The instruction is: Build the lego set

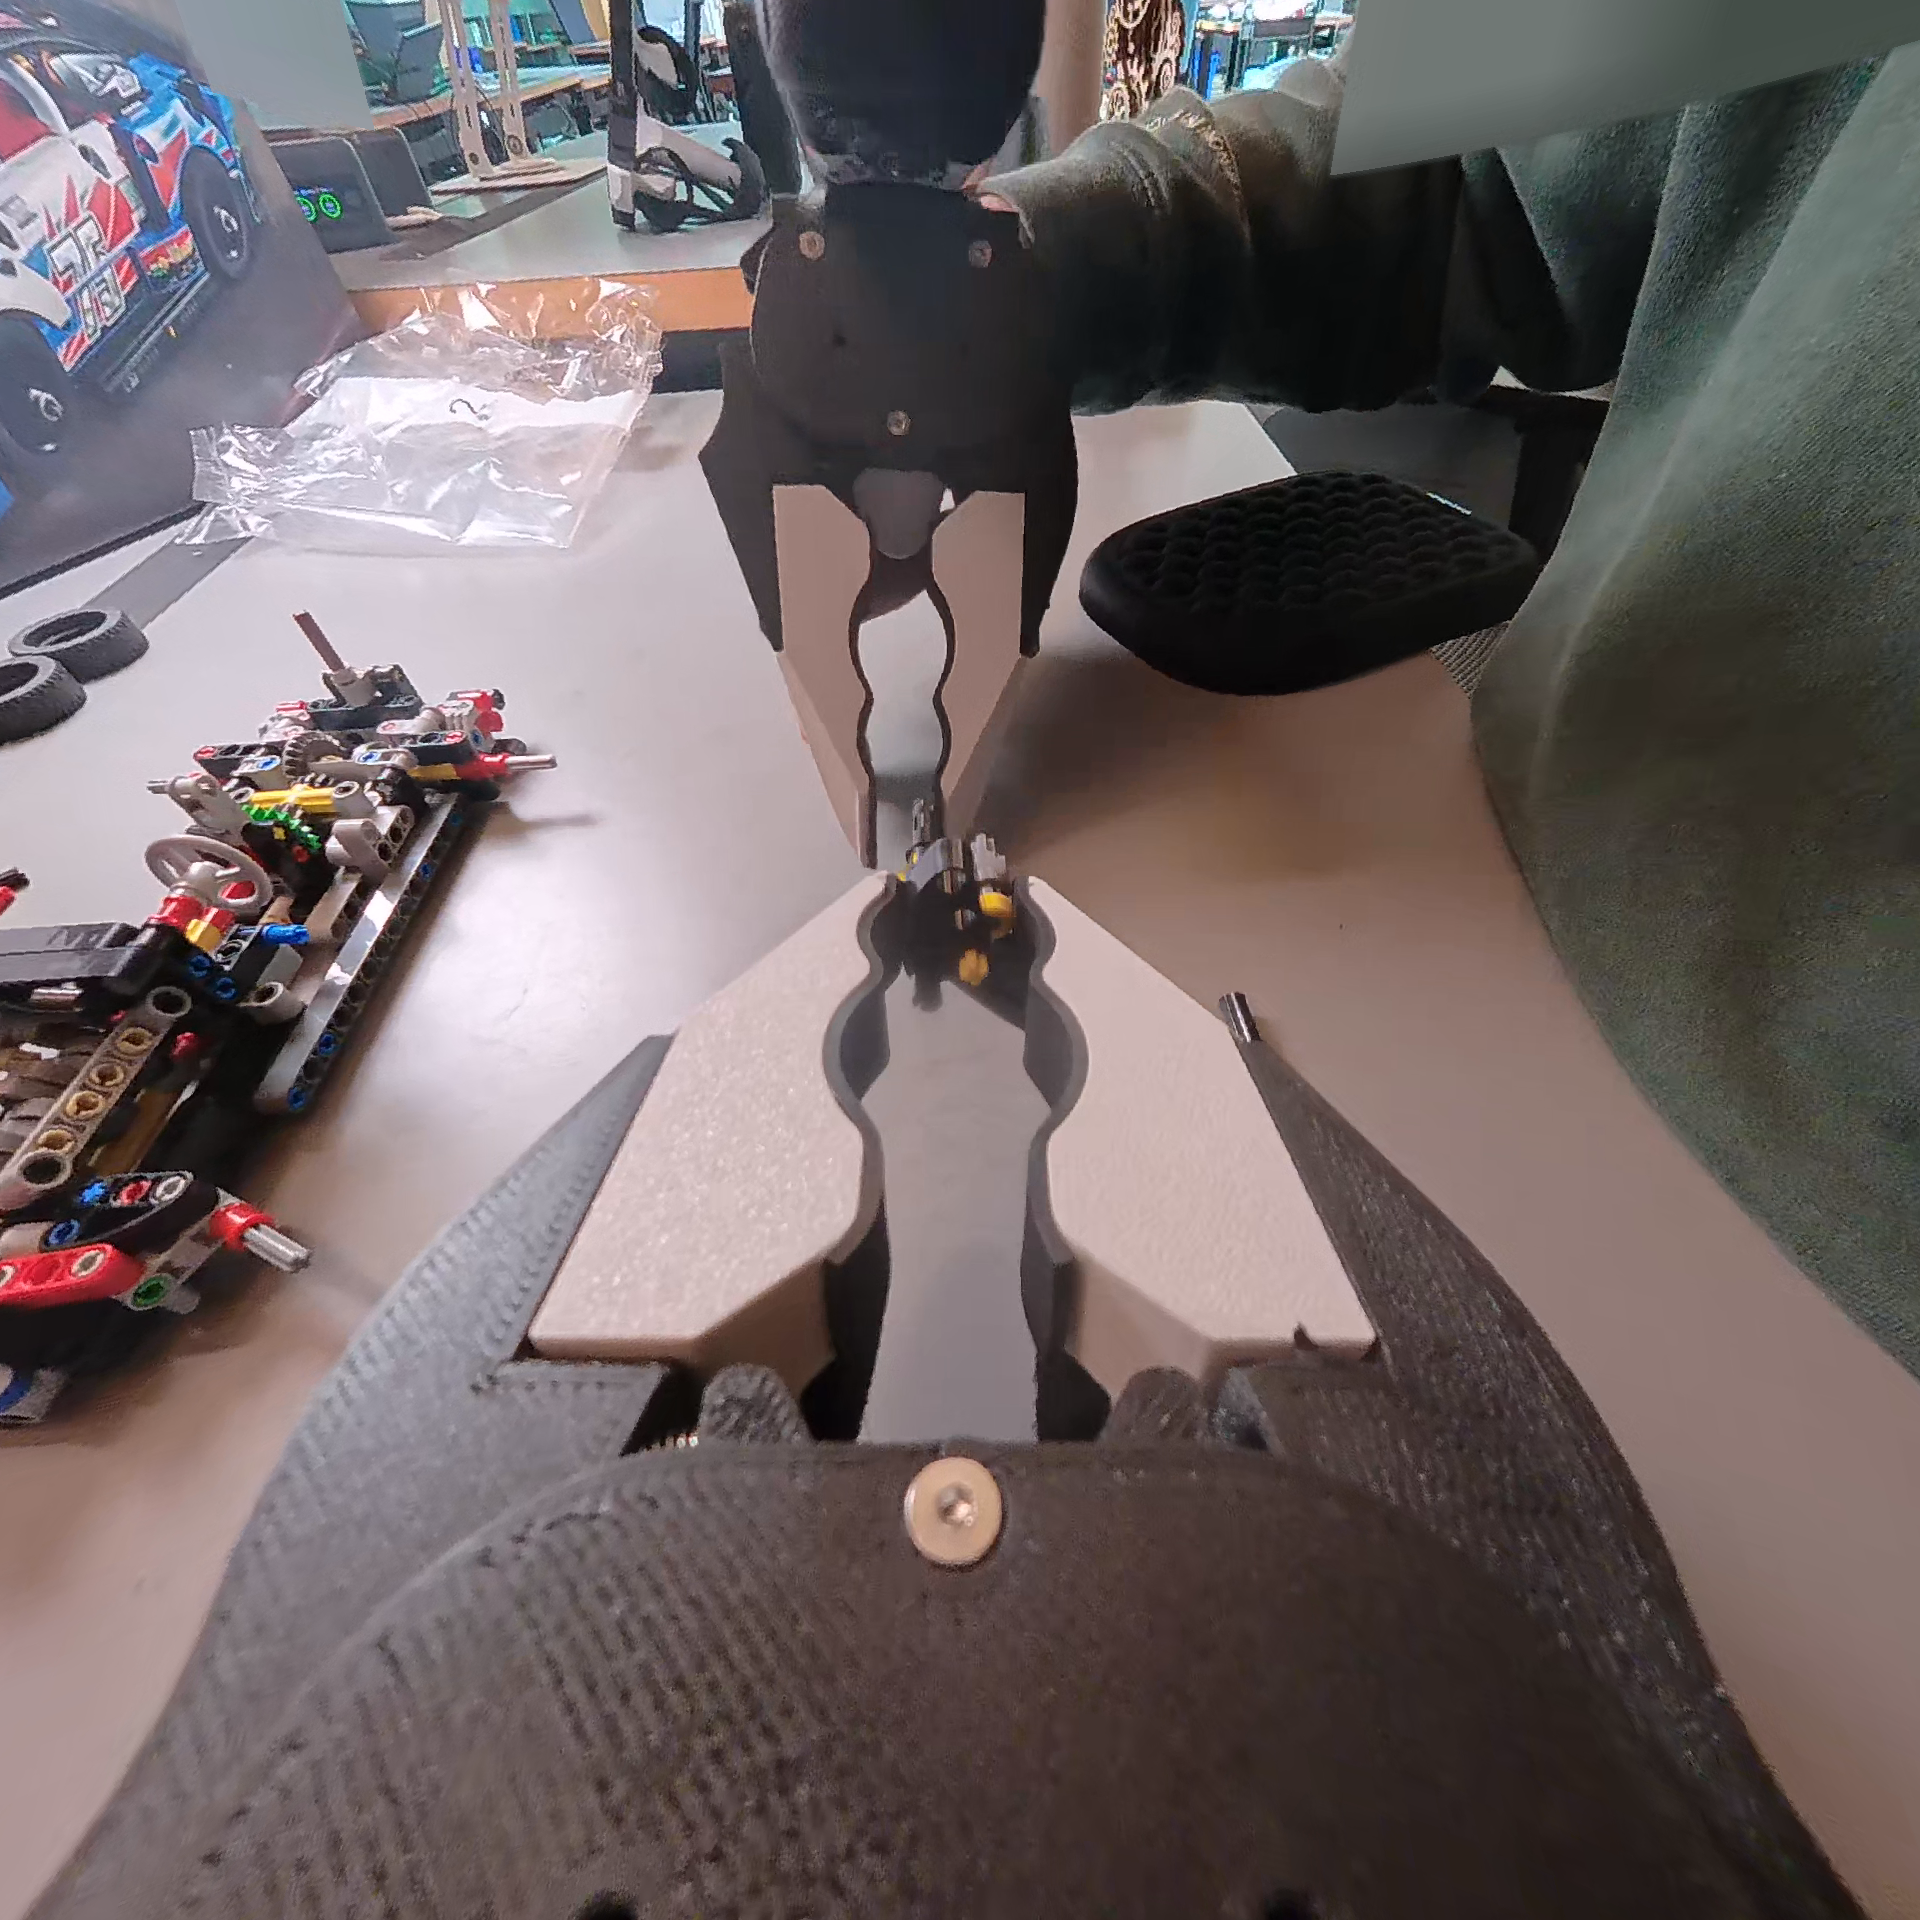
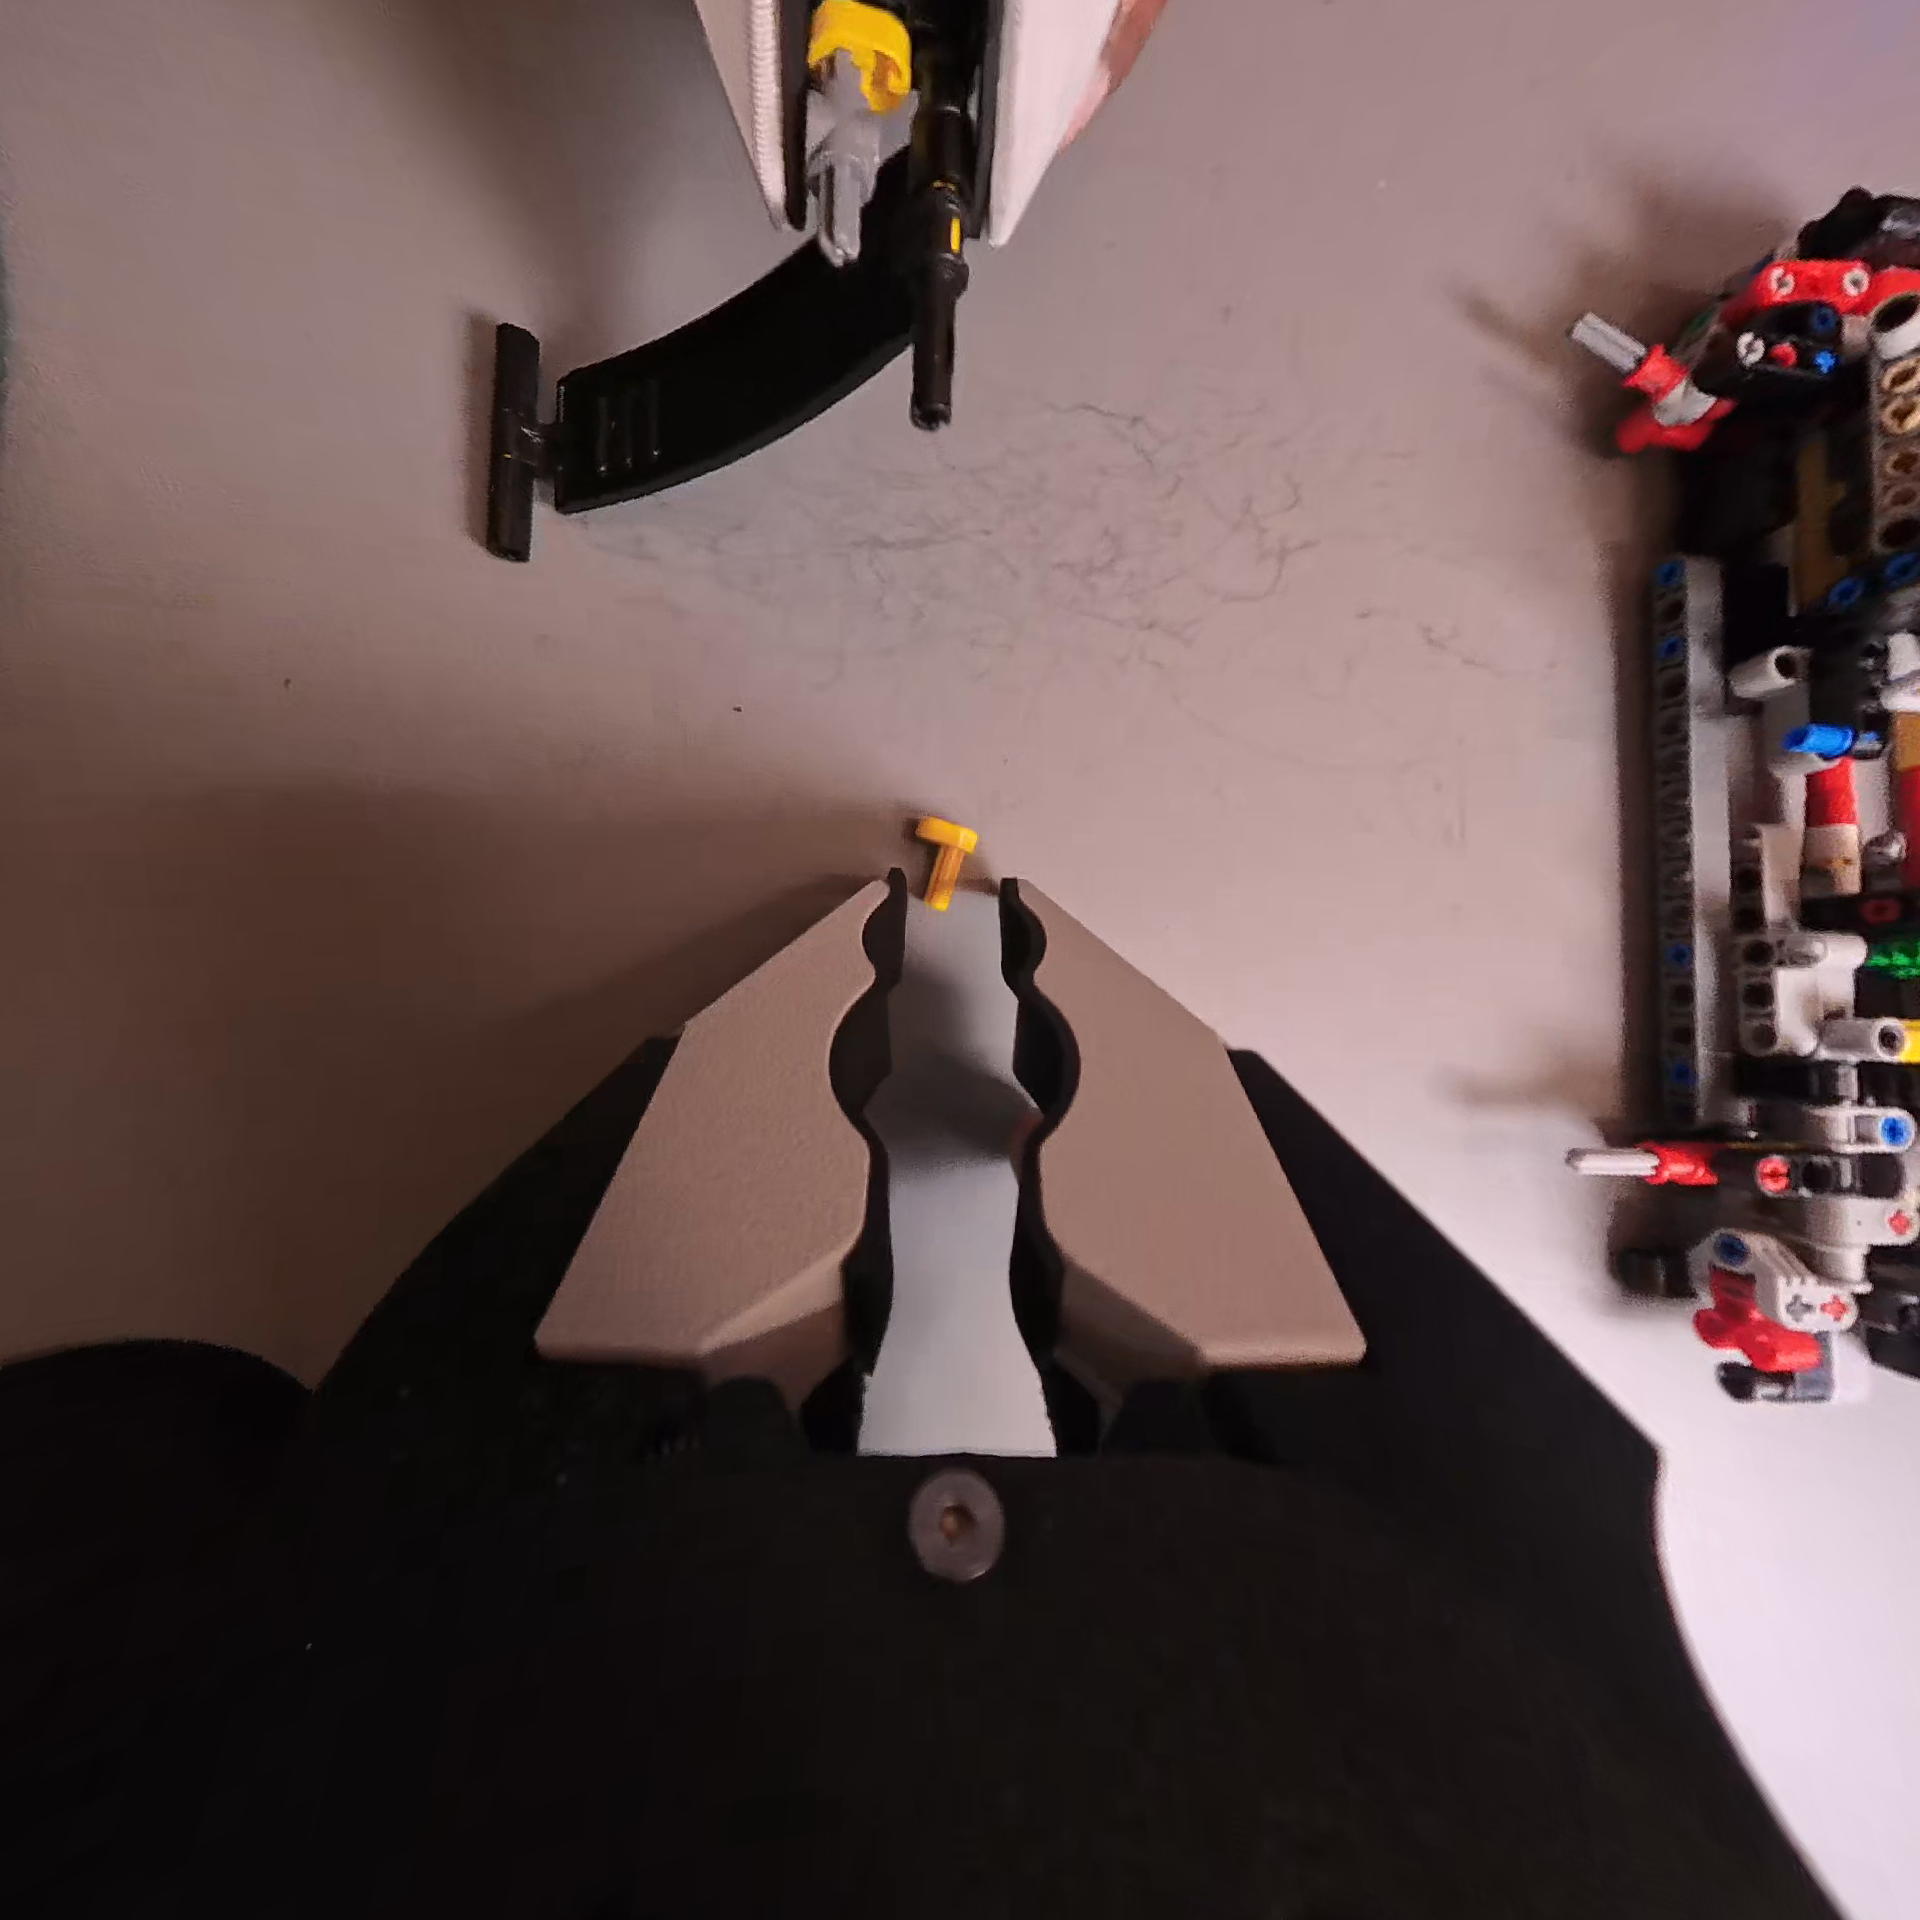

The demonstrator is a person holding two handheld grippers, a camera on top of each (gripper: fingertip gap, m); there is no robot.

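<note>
I am working in what looks like a shared office or lab workroom. Under me is a pale work table (image 1: 644,935); beyond it stand more long desks (image 1: 561,239) with dark monitors (image 1: 400,52) and a lit black device (image 1: 332,192). A black mesh chair seat (image 1: 1309,577) sits tucked beside my table, and a torn clear plastic bag (image 1: 447,426) lies on it.

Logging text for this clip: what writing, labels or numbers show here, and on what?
I will not quote writing; these bear it.
Set box: printed markings on the pictured car.
Clear plastic bag: one small dark mark.
Right wrist view: none.
</note>
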